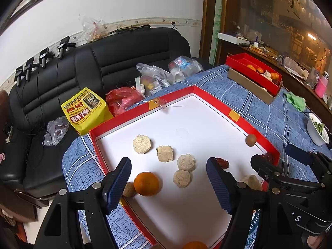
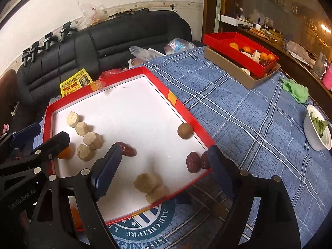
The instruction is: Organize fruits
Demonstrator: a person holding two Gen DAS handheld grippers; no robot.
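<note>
Left gripper [image 1: 168,183] fingers spread wide, nothing clamped; tangerine [image 1: 146,183] sits between them on the tray floor, nearer the left pad. Right gripper [image 2: 164,172] fingers also released, hovering over beige hexagonal cakes [image 2: 147,183], dark red dates [image 2: 193,162] by the tray's red rim [image 2: 199,122]. Kiwi [image 2: 185,131] against that rim. Judgement: centre the left fingers on the tangerine, descend square, close gently. Destination likely the far red box [image 2: 228,47] on the blue-plaid surface [image 2: 249,114].
</note>
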